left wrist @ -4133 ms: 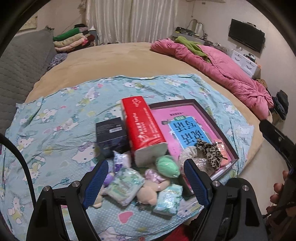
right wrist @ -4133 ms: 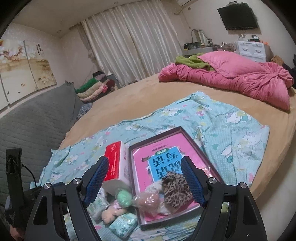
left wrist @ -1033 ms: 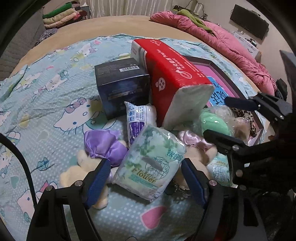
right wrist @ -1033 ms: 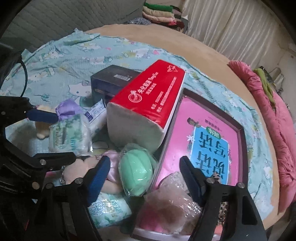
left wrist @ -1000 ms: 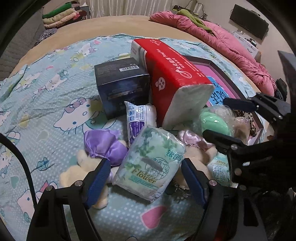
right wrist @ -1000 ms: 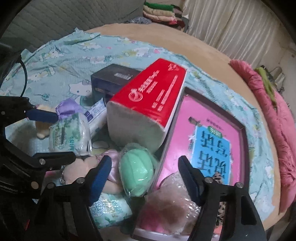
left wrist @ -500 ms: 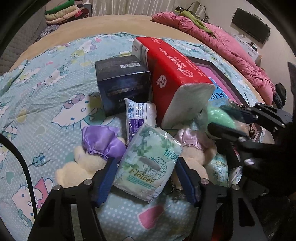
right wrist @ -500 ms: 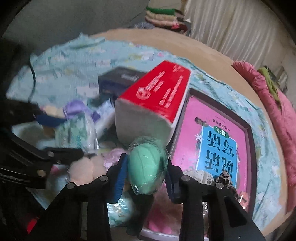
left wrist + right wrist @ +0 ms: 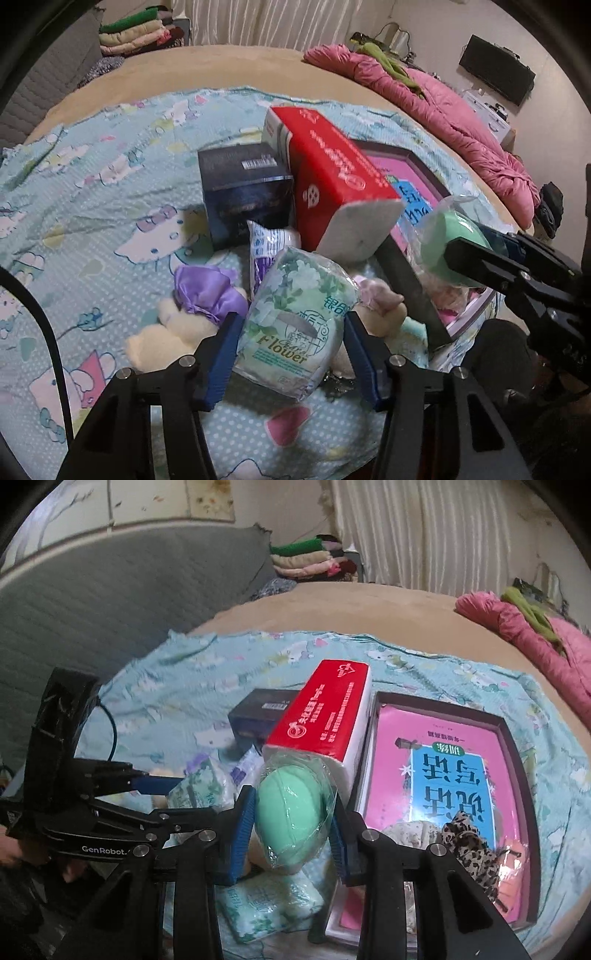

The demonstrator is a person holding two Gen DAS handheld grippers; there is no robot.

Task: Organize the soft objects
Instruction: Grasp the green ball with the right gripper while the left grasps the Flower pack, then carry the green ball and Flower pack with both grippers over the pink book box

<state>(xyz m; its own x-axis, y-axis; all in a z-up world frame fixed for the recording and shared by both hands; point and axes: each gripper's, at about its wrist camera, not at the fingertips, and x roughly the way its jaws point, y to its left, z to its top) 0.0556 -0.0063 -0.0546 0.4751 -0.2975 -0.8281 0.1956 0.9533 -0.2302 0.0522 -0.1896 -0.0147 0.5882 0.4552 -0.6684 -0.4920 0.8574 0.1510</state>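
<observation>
The right gripper was clamped on a green sponge ball in clear wrap, both blue pads pressed into its sides, holding it clear of the pile above a pale tissue pack. The left gripper had its jaws about half apart and closing on a floral tissue pack marked "Flower", the pads at or touching its two sides. Just behind that pack lay a cream plush toy with a purple bow, a small blue-and-white packet, a dark box and a red tissue box. All rested on a cartoon-print blanket, beside a dark-rimmed tray holding a pink book and a leopard scrunchie.
</observation>
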